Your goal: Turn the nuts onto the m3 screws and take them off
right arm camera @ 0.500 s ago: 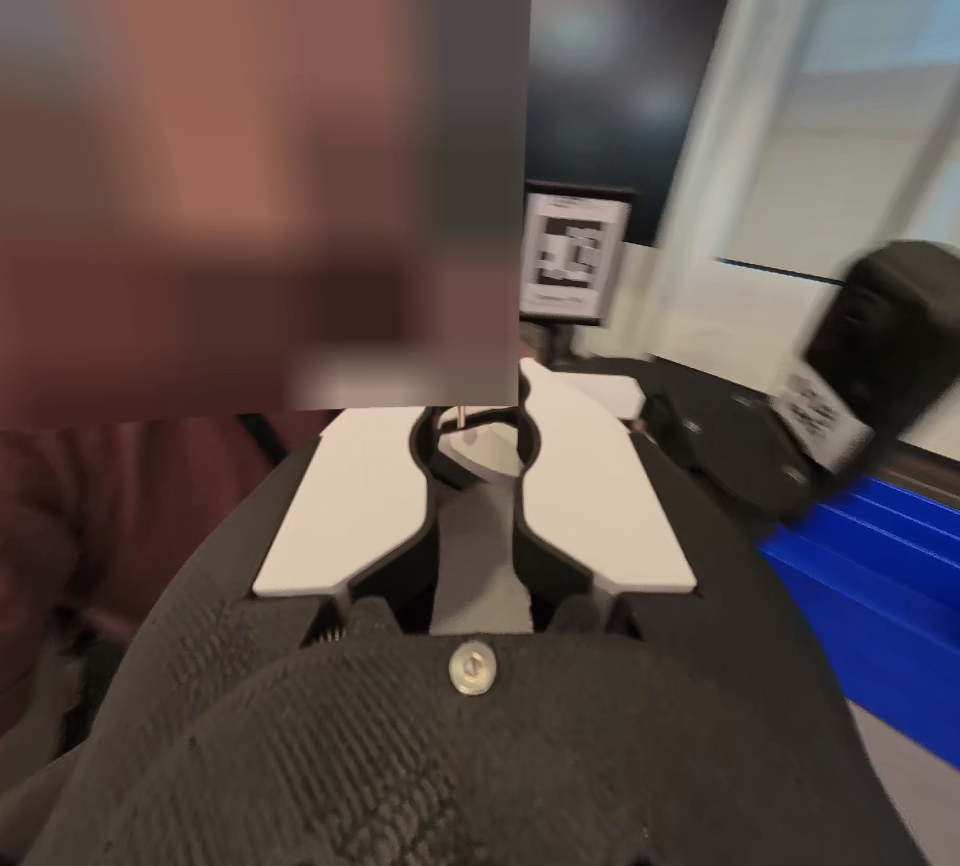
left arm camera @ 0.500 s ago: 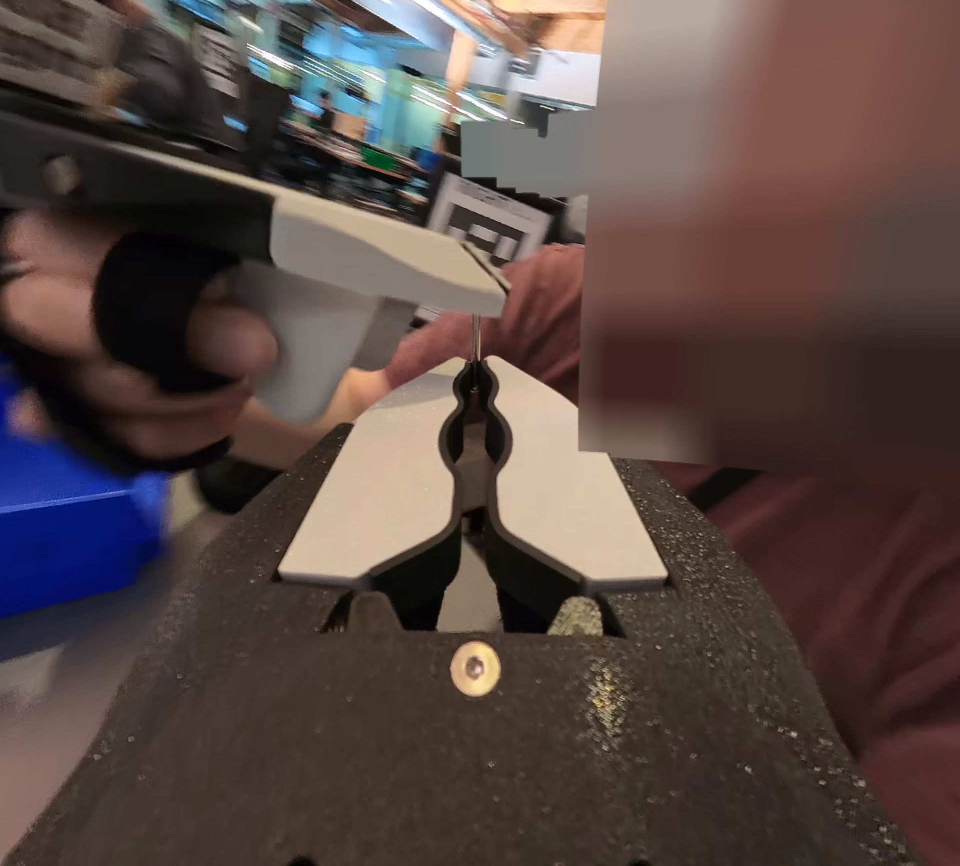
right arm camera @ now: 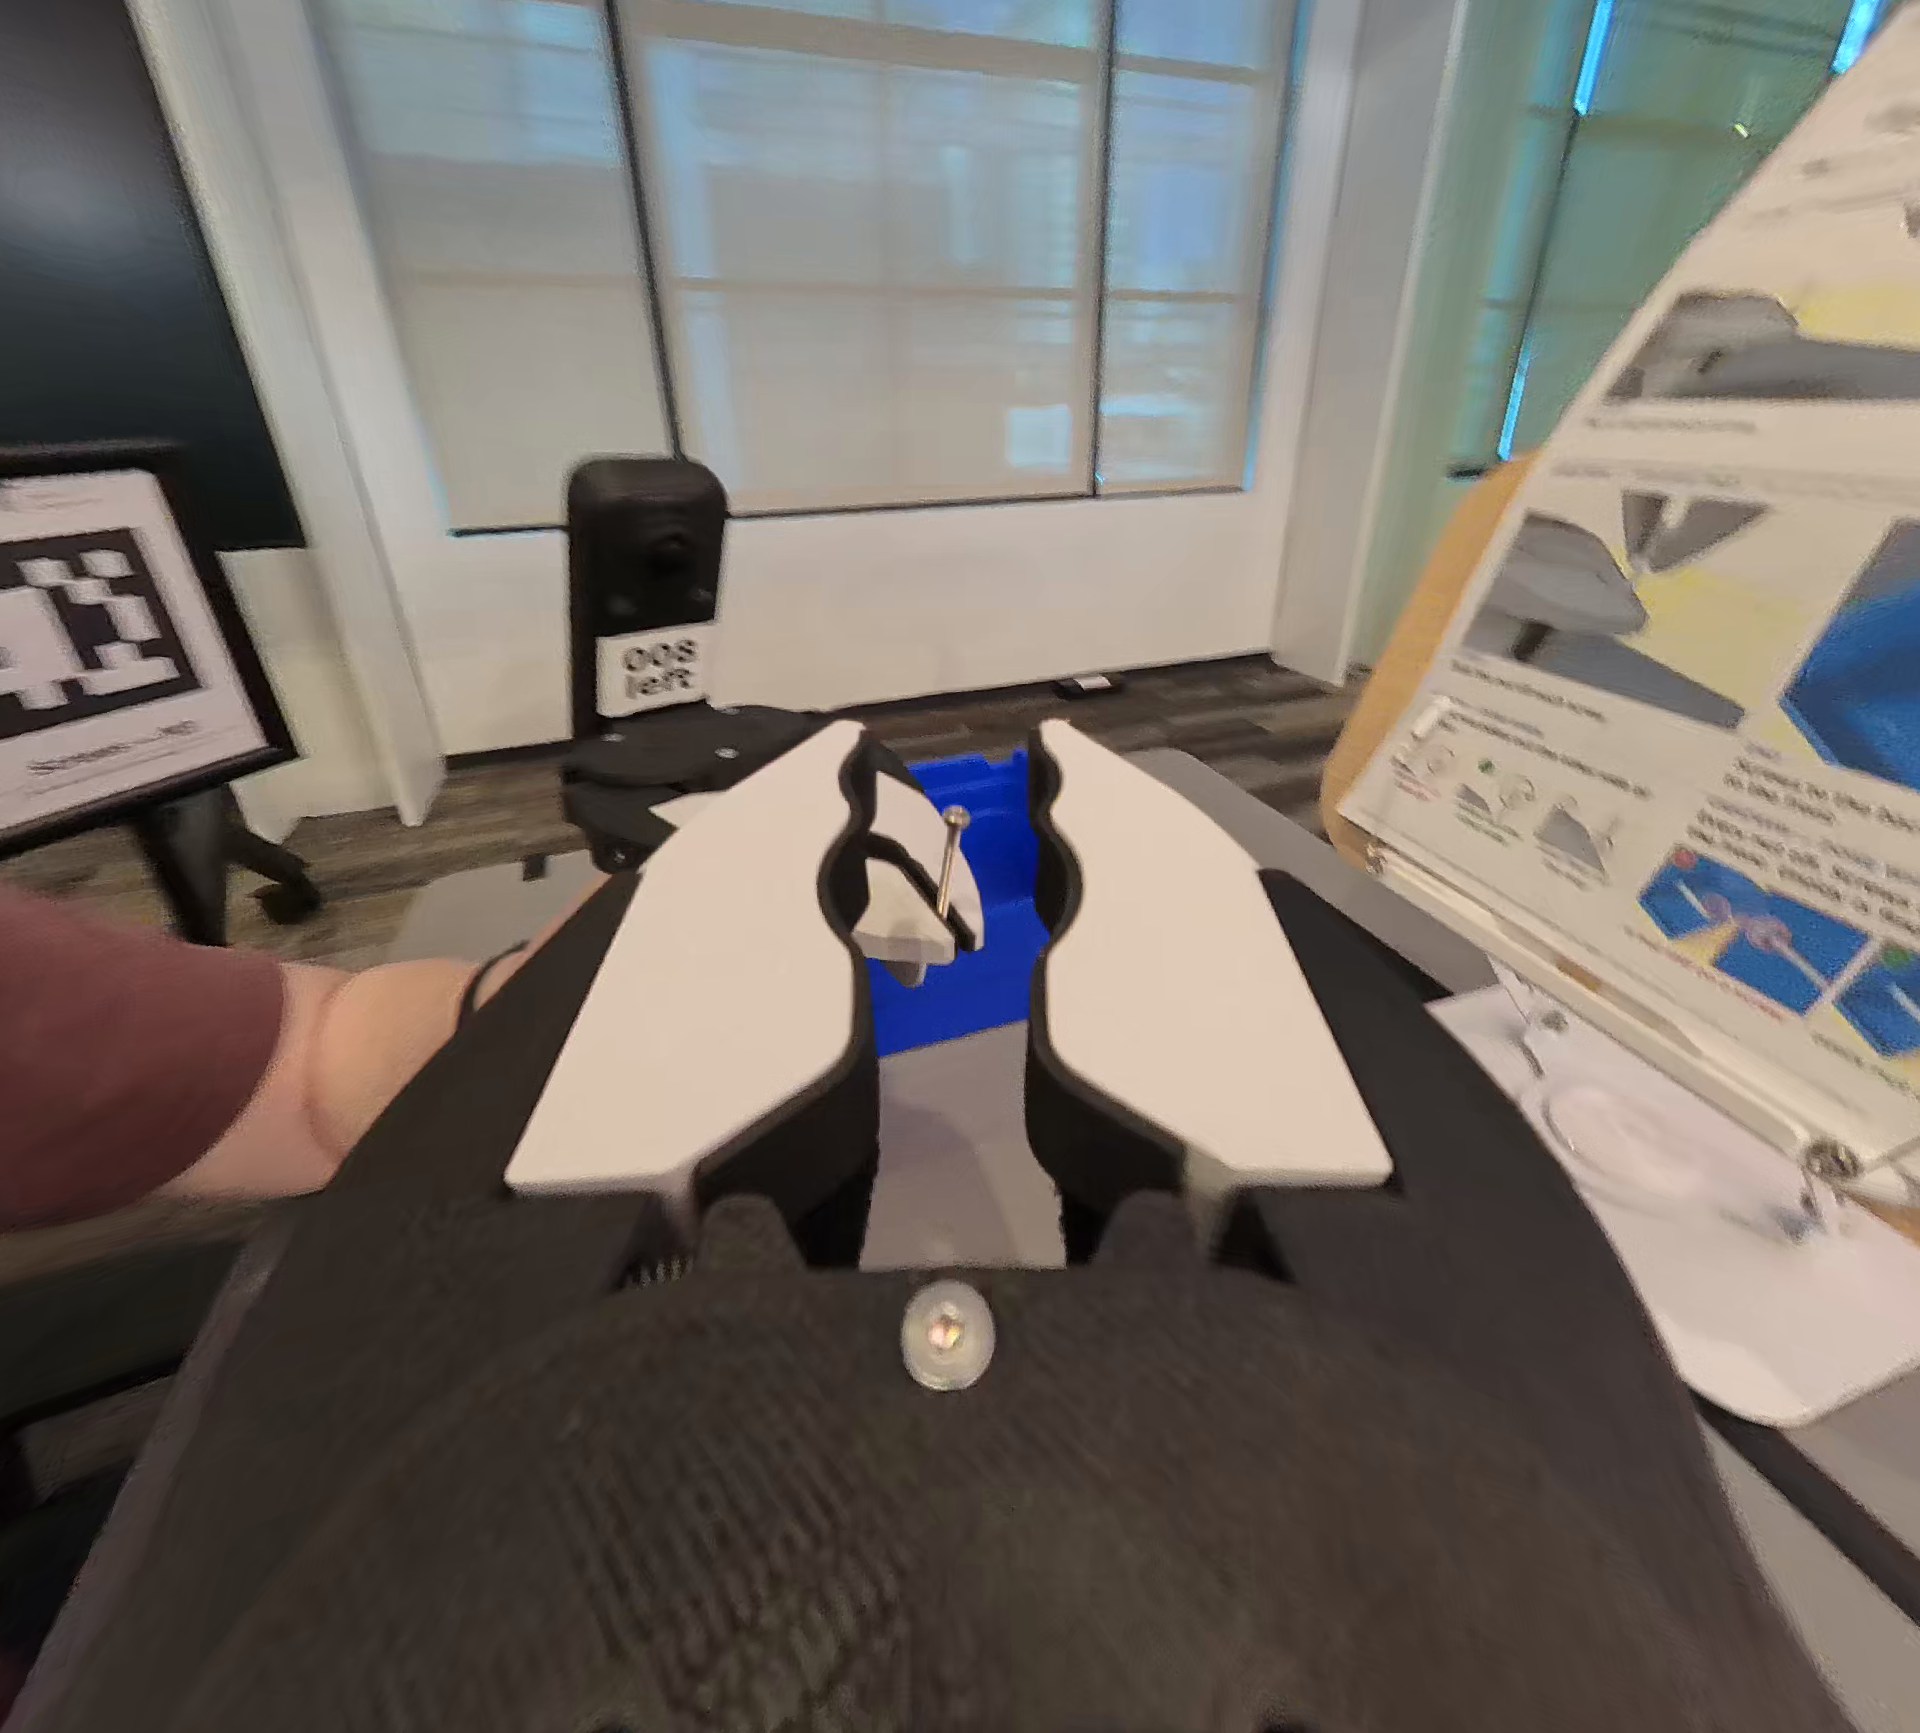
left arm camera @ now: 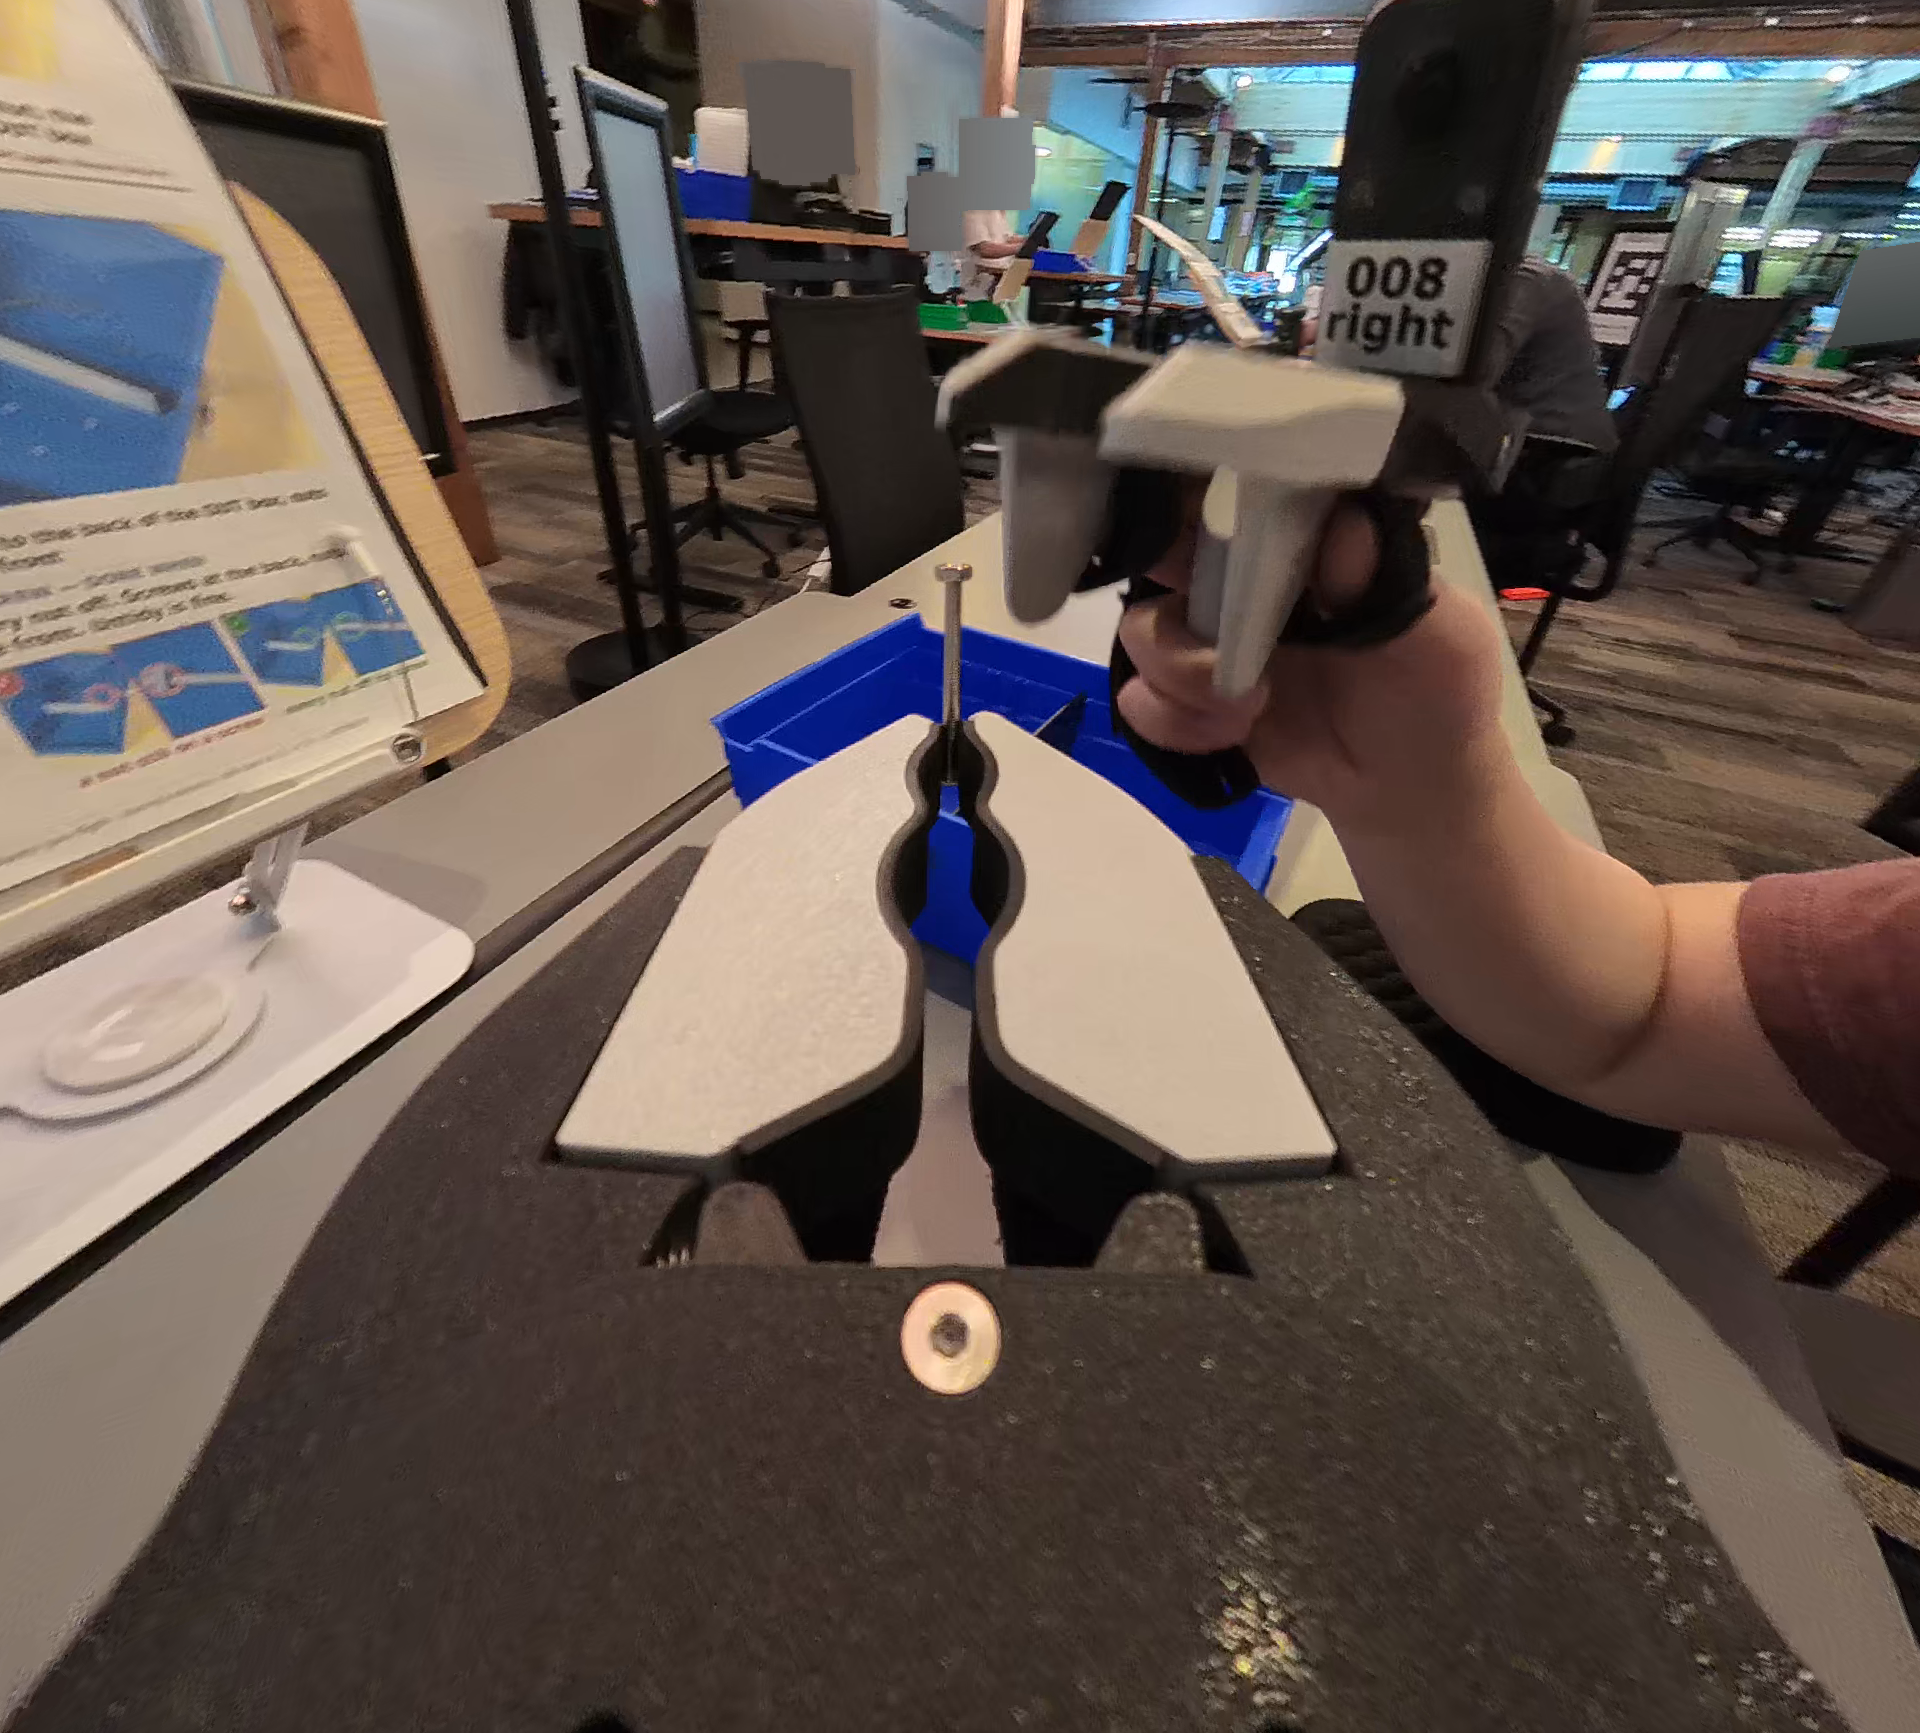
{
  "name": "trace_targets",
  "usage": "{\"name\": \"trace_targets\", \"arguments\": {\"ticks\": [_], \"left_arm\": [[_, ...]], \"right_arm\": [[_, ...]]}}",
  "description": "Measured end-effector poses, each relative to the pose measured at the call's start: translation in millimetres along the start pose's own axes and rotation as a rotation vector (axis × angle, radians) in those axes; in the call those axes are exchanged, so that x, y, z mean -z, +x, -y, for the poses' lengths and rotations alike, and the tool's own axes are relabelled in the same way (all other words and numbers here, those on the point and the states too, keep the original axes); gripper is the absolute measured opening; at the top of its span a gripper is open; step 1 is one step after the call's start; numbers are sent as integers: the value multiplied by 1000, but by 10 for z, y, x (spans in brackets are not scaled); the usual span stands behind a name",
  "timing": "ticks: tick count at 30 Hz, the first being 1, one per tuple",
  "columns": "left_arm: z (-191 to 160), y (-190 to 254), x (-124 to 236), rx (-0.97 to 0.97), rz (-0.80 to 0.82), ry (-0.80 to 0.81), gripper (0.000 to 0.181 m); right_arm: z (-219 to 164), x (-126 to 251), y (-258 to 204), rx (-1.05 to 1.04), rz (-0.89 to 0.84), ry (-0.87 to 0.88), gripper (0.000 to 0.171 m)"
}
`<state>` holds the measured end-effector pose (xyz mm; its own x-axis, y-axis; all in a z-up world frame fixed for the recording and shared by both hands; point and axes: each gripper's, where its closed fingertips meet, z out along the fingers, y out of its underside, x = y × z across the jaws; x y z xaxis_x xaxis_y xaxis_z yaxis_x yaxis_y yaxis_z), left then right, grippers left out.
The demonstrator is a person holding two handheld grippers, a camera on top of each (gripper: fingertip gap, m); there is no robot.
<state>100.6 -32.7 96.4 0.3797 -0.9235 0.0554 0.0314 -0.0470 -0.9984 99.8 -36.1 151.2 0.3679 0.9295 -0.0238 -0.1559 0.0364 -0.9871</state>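
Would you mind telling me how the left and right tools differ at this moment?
The left tool is shut on the screw, gripping its lower end; the right tool is open and holds nothing. In the left wrist view, the left tool points over the blue bin, while the right one is held higher, beside the screw's head. Both have pale fingers on black bodies.

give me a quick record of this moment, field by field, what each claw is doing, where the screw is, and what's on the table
left claw: shut on the screw, at its lower end
screw: upright, head on top, no nut visible
right claw: open, empty, apart from the screw
blue bin: on the table beyond the claws
instruction sheet: propped on a stand
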Motion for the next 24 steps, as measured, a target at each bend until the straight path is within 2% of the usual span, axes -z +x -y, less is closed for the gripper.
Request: {"name": "trace_targets", "arguments": {"ticks": [6,24], "left_arm": [[-18,-15,-6,-10,20,-5,2],[-40,2,-18,1,13,-10,2]], "right_arm": [[-204,-105,83,-47,-58,-42,21],[-275,-118,47,-127,32,-82,6]]}}
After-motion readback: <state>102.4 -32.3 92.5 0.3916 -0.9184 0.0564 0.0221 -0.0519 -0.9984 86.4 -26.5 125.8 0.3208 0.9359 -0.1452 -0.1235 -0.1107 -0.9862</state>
